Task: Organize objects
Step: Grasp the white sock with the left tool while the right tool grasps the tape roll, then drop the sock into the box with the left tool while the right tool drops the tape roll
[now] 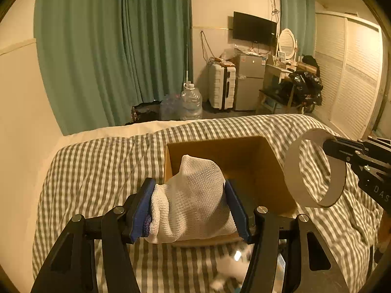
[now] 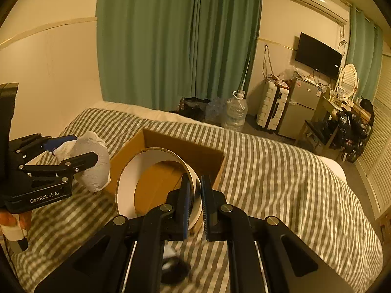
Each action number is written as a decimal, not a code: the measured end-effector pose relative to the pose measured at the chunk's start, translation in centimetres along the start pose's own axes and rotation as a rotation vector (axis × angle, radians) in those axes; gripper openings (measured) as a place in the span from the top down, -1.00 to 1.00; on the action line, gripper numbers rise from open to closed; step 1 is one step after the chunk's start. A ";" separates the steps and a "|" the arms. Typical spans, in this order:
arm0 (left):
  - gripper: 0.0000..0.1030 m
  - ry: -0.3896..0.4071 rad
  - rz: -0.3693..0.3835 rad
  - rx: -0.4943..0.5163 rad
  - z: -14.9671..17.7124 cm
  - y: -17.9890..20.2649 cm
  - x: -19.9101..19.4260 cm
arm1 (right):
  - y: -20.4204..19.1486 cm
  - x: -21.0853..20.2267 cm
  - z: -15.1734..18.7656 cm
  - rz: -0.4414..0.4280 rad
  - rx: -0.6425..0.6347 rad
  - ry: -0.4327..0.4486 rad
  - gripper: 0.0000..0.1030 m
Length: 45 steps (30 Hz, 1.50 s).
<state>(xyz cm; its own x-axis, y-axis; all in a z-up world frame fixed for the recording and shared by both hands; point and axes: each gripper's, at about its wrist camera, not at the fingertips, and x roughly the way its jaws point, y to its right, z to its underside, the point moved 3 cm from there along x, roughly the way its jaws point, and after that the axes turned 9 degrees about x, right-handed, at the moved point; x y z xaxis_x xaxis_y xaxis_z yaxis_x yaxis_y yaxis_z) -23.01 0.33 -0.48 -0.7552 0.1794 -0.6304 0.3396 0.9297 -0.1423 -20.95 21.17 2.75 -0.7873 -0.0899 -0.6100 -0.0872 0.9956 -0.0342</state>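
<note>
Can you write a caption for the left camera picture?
Left gripper holds white sock above cardboard box; right gripper holds tape ring.

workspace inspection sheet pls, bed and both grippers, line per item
surface: bed with striped cover, rumpled.
job's things: open cardboard box on the bed; white sock; tape ring.
clutter: blurred white and dark items on the cover just below the grippers, unclear what.
grippers: left gripper shut on the sock at the box's near edge; right gripper shut on the ring's wall, beside the box.
cables: wires hanging on the wall by the TV.
surroundings: green curtains, suitcase, water jug.
</note>
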 end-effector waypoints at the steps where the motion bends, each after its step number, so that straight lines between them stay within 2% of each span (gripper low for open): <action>1: -0.17 -0.001 0.002 0.001 -0.3 -0.2 0.8 | 0.0 0.9 -0.6 -0.001 -0.001 -0.002 0.84; 7: -0.17 -0.019 0.018 0.008 -1.6 -0.5 5.6 | -1.0 7.1 -3.0 -0.025 -0.026 -0.042 0.84; 13: -0.17 -0.058 0.037 0.063 -1.2 0.7 9.5 | -0.8 13.4 -2.9 -0.044 -0.026 -0.101 0.84; 21: -0.17 -0.050 -0.007 0.163 -0.2 2.9 12.0 | 0.2 16.6 -0.7 -0.069 -0.009 -0.134 0.84; 25: -0.17 -0.056 0.010 0.165 0.4 3.3 12.2 | 0.4 16.7 0.5 -0.047 -0.029 -0.139 0.83; 30: -0.37 -0.076 0.057 0.128 0.6 2.8 12.3 | 1.1 15.7 1.0 -0.055 -0.008 -0.131 0.79; 32: -0.45 -0.075 0.094 0.108 0.7 2.7 11.4 | 1.3 14.8 1.1 -0.083 0.014 -0.125 0.64; 34: -0.56 -0.064 0.096 0.099 1.1 2.2 10.0 | 1.2 14.1 0.9 -0.120 0.045 -0.117 0.31; 36: -0.69 -0.047 0.081 0.096 1.0 1.9 8.5 | 1.3 12.9 0.8 -0.125 0.064 -0.101 0.10; 39: -0.73 -0.030 0.069 0.085 0.5 1.5 6.4 | 1.1 10.7 0.5 -0.124 0.069 -0.072 0.06; 41: -0.84 -0.021 0.057 0.078 0.1 1.2 5.1 | 1.0 9.2 0.2 -0.136 0.076 -0.055 0.01; 45: -0.94 0.025 0.039 0.074 -1.0 1.0 1.6 | 1.0 5.9 -0.9 -0.136 0.077 -0.019 -0.21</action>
<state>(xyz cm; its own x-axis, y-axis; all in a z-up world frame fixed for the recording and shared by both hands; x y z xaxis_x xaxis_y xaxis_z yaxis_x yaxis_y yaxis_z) -24.42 1.89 -0.92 -0.7542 0.2244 -0.6172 0.4092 0.8956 -0.1745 -26.19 21.63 -0.18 -0.7597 -0.2242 -0.6104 -0.1443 0.9734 -0.1780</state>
